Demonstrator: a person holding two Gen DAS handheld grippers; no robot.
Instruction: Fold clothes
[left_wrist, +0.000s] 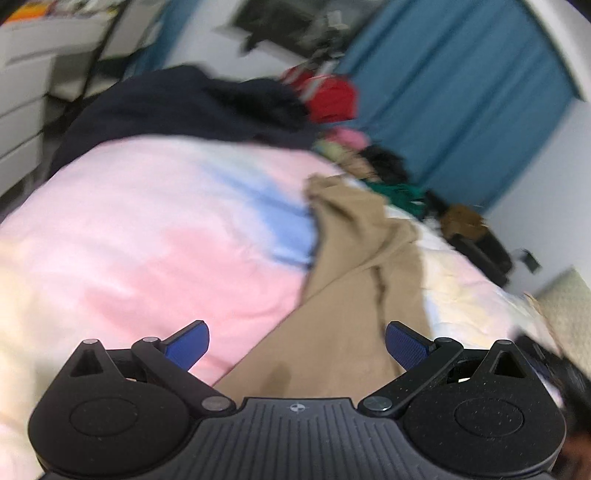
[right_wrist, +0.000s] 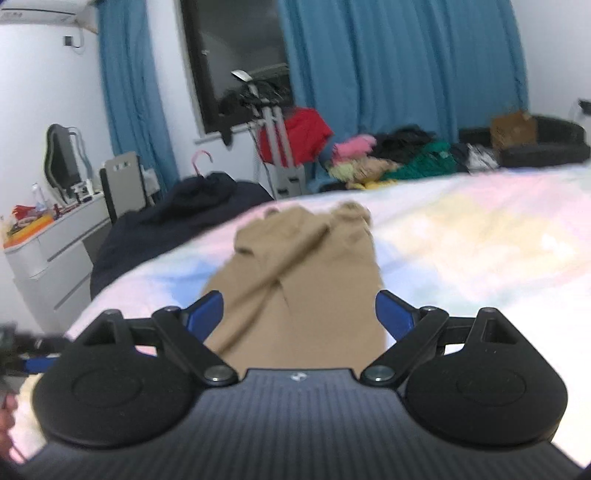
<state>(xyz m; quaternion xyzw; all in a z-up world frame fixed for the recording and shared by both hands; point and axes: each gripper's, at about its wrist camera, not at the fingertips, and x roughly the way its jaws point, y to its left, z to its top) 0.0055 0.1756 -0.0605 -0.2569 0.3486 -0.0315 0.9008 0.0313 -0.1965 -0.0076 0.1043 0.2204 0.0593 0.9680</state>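
Observation:
A tan garment (left_wrist: 354, 258) lies rumpled on the pastel pink, blue and yellow bedsheet (left_wrist: 147, 229). It also shows in the right wrist view (right_wrist: 306, 269), stretching away from the camera. My left gripper (left_wrist: 297, 345) is open and empty, its blue pads wide apart over the garment's near end. My right gripper (right_wrist: 299, 314) is open and empty too, its pads either side of the garment's near part. Both views are blurred.
A dark navy garment (right_wrist: 192, 206) lies at the bed's far left edge. A pile of mixed clothes (right_wrist: 399, 155) sits beyond the bed by the blue curtains (right_wrist: 406, 66). A white dresser (right_wrist: 55, 254) stands at left. The other gripper (right_wrist: 26, 362) shows at the far left.

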